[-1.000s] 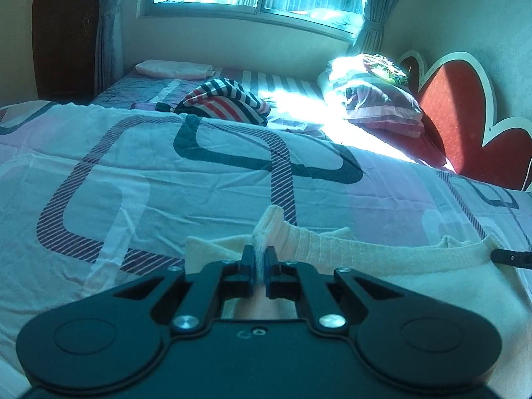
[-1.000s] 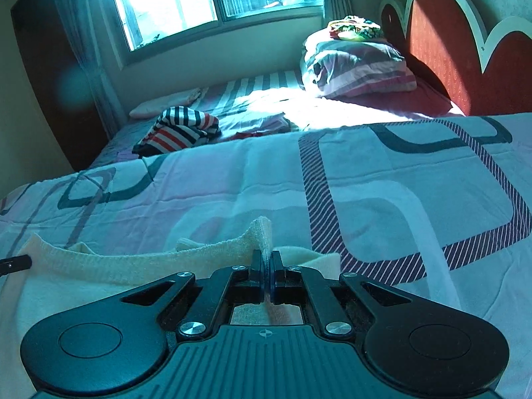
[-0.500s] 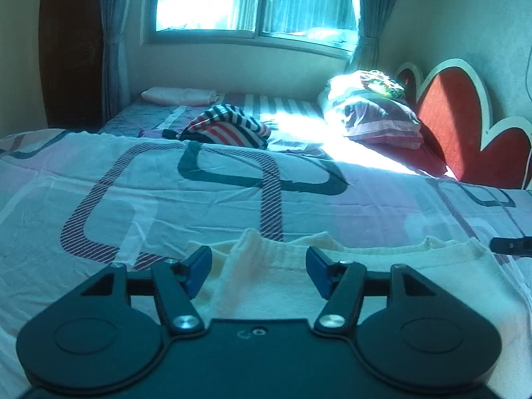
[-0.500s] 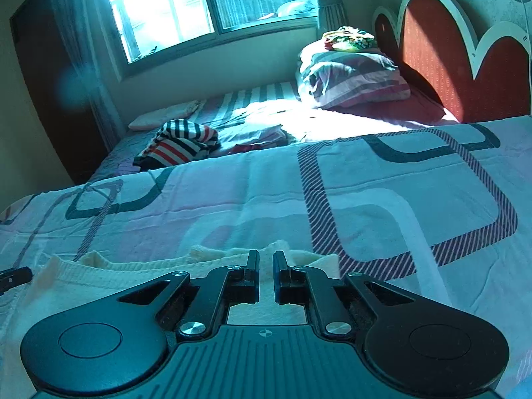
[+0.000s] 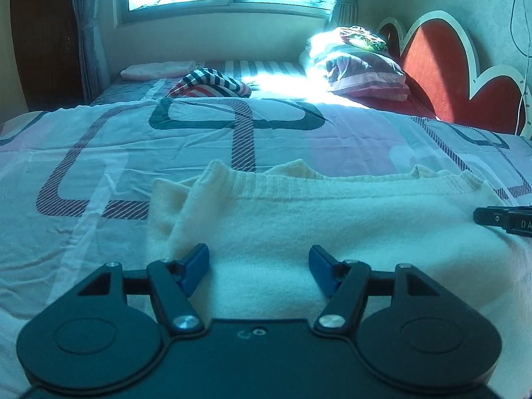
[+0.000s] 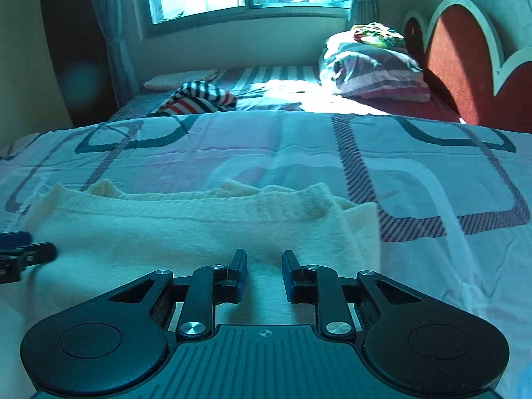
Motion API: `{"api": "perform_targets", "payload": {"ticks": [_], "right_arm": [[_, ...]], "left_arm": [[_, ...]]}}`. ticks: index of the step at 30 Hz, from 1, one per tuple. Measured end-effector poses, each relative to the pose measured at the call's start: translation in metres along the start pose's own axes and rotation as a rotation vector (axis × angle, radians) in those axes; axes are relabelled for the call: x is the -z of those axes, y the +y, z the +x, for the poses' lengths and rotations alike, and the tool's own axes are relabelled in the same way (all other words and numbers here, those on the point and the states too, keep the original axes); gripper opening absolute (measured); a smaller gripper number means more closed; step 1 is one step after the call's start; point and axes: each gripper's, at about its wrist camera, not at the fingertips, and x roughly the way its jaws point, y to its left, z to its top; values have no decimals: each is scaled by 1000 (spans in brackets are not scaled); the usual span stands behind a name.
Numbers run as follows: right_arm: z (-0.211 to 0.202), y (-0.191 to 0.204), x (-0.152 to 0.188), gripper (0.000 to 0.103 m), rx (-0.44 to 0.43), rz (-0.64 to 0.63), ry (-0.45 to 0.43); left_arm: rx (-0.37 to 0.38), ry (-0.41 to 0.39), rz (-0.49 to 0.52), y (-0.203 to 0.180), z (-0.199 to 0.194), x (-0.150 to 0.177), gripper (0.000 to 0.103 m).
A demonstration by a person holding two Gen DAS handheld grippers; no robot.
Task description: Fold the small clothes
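Observation:
A cream knit garment [image 5: 332, 226] lies flat on the patterned bedspread [image 5: 99, 173], its ribbed edge folded over and facing away from me. It also shows in the right wrist view [image 6: 173, 232]. My left gripper [image 5: 258, 271] is open and empty above the garment's left part. My right gripper [image 6: 264, 274] is open and empty above its right part. Each gripper's tip shows at the edge of the other's view.
A striped garment [image 5: 209, 83] lies crumpled further back on the bed. Pillows [image 5: 362, 69] are stacked by the red headboard [image 5: 442, 76] at the right. A folded pink cloth [image 5: 156, 69] lies under the window.
Both grippers were shut on the garment's ribbed edge. They let it go, opened, and drew back a little. The edge now lies flat on the bed.

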Motion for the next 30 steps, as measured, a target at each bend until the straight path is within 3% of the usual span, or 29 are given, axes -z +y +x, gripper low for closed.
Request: {"api": "perform_targets", "payload": {"ticks": [4,11,14,18,23,26,30], "right_arm": [[-16,5,1,21,-50,-2,-3],[-29,63,12,21,-170,-68,-6],[-23,75,23,21,-145,-127,7],[-17,61,28,21,-124,-100,12],[-28,59,29,21,-83,-95,20],[-26,60,35,22,-65,-117,17],[-44,62,34,22,-51,-55,26]], "left_arm": [[-4,8,-24,1,-14,1,66],[58,19,13,-39,-23,4,69],[39,48,51,-46,-17,16,72],[54,44,111,-41,-19,24,74],[53,68,72,-31,-28,24,72],[52,68,101,-31,-28,28,72],[46,85,102,-33,-30,27,72]]}}
